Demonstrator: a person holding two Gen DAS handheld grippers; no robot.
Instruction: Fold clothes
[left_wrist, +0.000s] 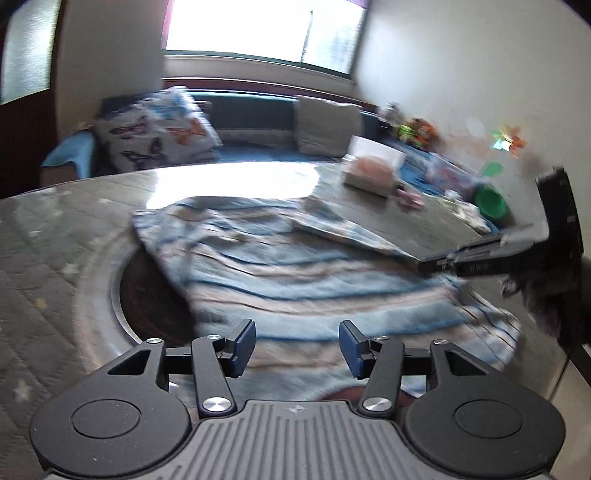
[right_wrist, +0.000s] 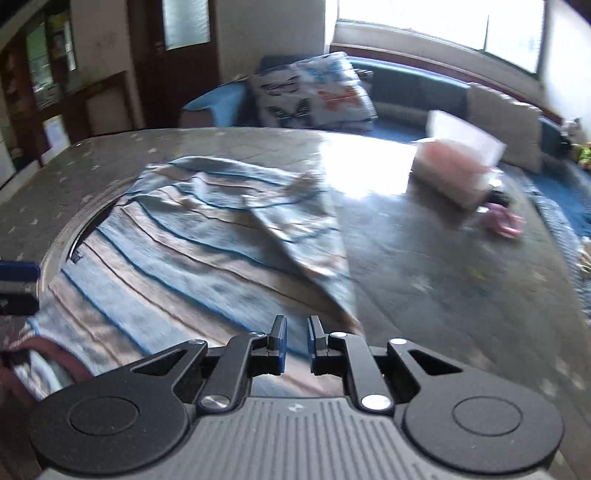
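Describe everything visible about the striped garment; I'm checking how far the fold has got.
The striped garment looks like soft knit cloth in blue and beige bands with thin dark lines. It lies spread and wrinkled on the grey table, partly covering a round dark inset. One pointed flap is turned over its far right side. The left tool is open above its near edge. Both views are blurred.

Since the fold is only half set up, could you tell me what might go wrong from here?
1. The striped shirt lies partly over the round recess in the table; cloth there may sag or slide in.
2. The left gripper is open and holds nothing, so a pull by the right gripper alone could skew the shirt.
3. The tissue box stands near the shirt's far side; a wide sweep might knock it.
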